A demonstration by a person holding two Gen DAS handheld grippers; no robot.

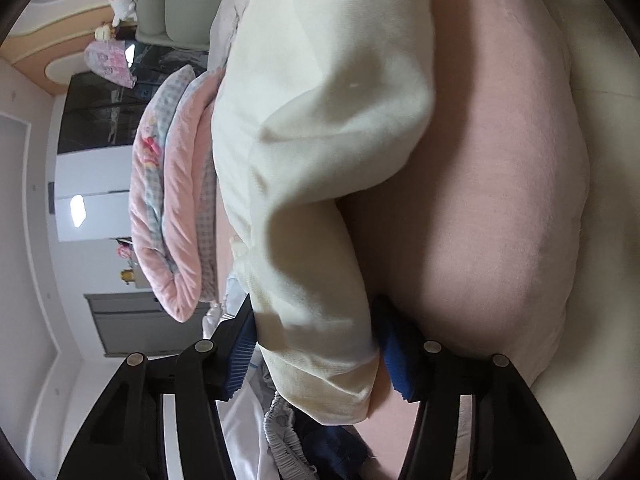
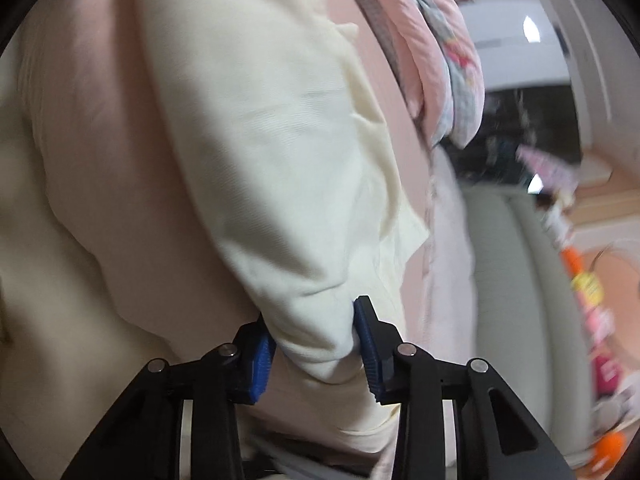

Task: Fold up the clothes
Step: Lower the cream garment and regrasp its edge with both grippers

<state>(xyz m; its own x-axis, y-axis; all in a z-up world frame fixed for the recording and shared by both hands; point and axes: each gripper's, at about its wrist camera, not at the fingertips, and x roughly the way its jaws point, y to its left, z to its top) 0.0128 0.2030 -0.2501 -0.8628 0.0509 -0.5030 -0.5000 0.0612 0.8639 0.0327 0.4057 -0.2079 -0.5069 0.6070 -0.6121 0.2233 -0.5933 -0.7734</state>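
Both grippers clamped on the cream garment!

Left gripper (image 1: 316, 344) pinches a ribbed edge of the cream garment (image 1: 320, 120) low in the frame; right gripper (image 2: 316, 336) squeezes a bunched fold bottom centre (blue pads pressing cloth), the garment draped over the pink bedding (image 1: 480, 200), a folded quilt (image 1: 172, 216) at left.

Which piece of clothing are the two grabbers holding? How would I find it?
Find the big pink bed cover. Lying on it is a cream garment, bunched between both grabbers' blue pads. It's plain and pale, unlike the pink checked quilt rolled up beside it.
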